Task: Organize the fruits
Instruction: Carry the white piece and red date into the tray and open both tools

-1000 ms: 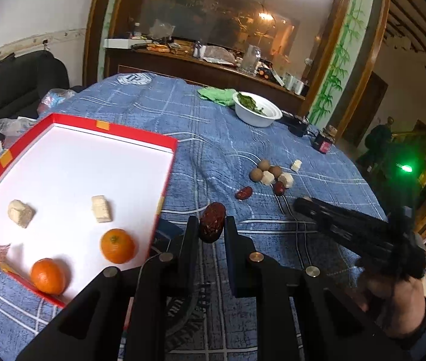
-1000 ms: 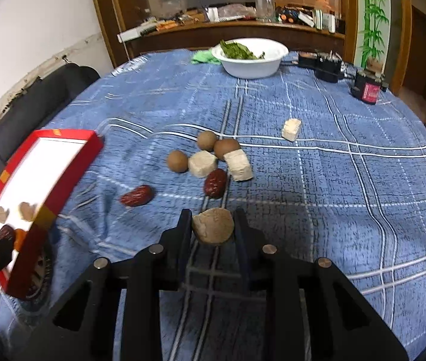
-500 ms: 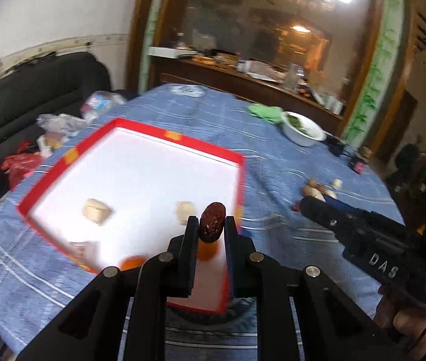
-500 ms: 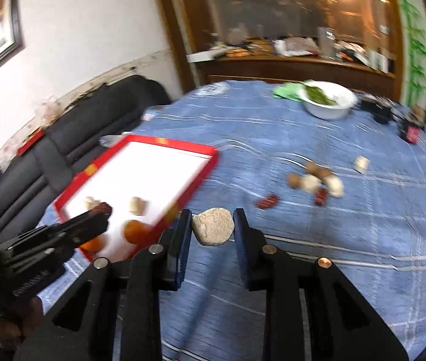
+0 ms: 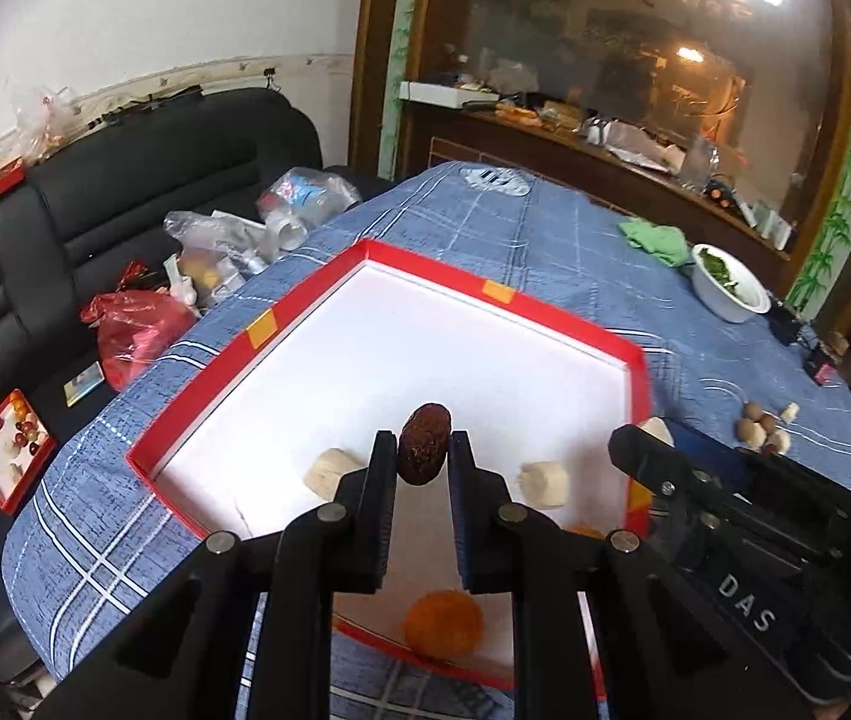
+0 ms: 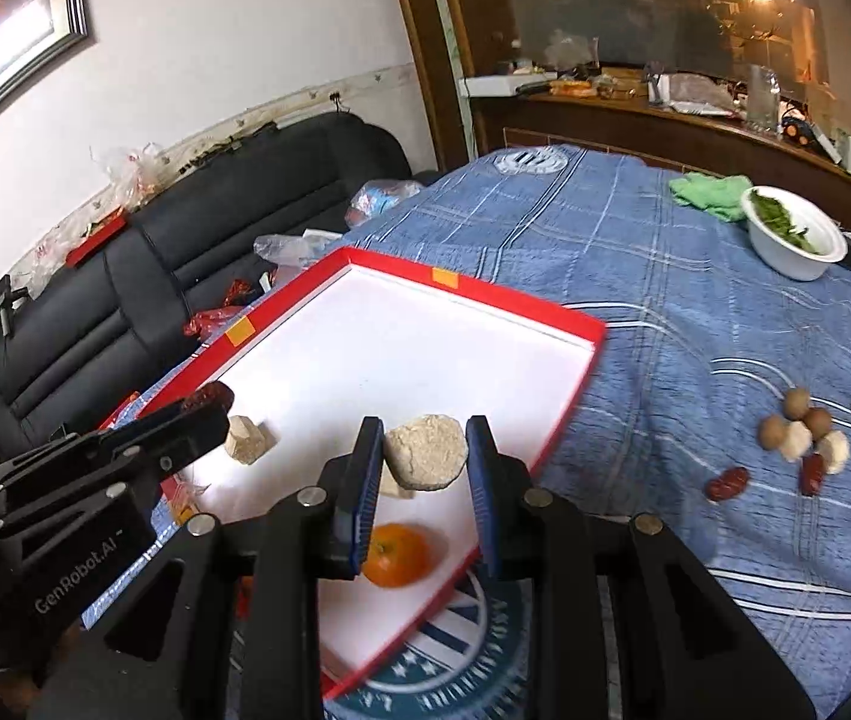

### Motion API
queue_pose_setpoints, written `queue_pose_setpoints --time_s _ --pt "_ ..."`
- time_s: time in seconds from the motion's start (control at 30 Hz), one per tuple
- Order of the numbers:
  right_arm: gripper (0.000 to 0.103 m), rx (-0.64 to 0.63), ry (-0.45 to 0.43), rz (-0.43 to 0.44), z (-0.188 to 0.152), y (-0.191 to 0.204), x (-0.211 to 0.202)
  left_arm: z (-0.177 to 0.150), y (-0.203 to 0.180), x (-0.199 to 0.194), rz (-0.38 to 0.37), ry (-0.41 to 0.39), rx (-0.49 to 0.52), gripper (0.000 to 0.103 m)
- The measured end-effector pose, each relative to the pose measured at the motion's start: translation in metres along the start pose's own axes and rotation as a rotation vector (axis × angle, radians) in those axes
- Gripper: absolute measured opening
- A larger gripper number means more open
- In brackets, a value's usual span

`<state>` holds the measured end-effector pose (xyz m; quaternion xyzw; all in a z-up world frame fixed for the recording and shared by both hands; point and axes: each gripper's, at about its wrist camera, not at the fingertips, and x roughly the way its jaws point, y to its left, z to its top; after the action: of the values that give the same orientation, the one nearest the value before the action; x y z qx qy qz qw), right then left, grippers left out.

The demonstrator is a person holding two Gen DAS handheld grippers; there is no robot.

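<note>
My left gripper (image 5: 422,450) is shut on a dark red date (image 5: 423,443) and holds it above the red-rimmed white tray (image 5: 365,252). My right gripper (image 6: 425,450) is shut on a beige round cake (image 6: 425,451), also above the tray (image 6: 473,288). In the tray lie an orange (image 5: 443,625), which also shows in the right wrist view (image 6: 396,555), and pale snack cubes (image 5: 542,483) (image 6: 248,440). The left gripper shows at the left of the right wrist view (image 6: 206,399); the right gripper shows at the right of the left wrist view (image 5: 644,441).
A loose pile of dates, brown round fruits and pale cubes (image 6: 797,438) lies on the blue checked tablecloth (image 6: 635,276) right of the tray. A white bowl of greens (image 6: 791,240) and a green cloth (image 6: 707,189) stand far right. A black sofa with bags (image 5: 143,324) borders the table's left.
Both grippers have swung left from the loose pile to above the tray, each still holding its item. The tray now fills the middle of both views.
</note>
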<state>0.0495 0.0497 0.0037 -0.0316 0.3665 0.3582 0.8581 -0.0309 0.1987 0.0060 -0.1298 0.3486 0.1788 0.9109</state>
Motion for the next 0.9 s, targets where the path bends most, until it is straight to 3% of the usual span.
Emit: queue_pose_setpoints --time_s 0.73,0.77,0.8,0.9 --pt "0.03 -0.004 0.077 -0.018 0.006 0.009 0.038 0.006 0.017 0.016 0.081 0.035 -0.013 0.016" --pt "0.031 -0.002 0.089 -0.016 0.005 0.009 0.04 0.006 0.017 0.017 0.079 0.044 -0.013 0.019" --pt "0.031 -0.002 0.091 -0.022 0.005 0.009 0.042 0.007 0.017 0.018 0.084 0.057 -0.016 0.036" --pt "0.031 -0.002 0.114 -0.022 0.005 0.01 0.047 0.007 0.017 0.014 0.131 0.036 -0.033 0.064"
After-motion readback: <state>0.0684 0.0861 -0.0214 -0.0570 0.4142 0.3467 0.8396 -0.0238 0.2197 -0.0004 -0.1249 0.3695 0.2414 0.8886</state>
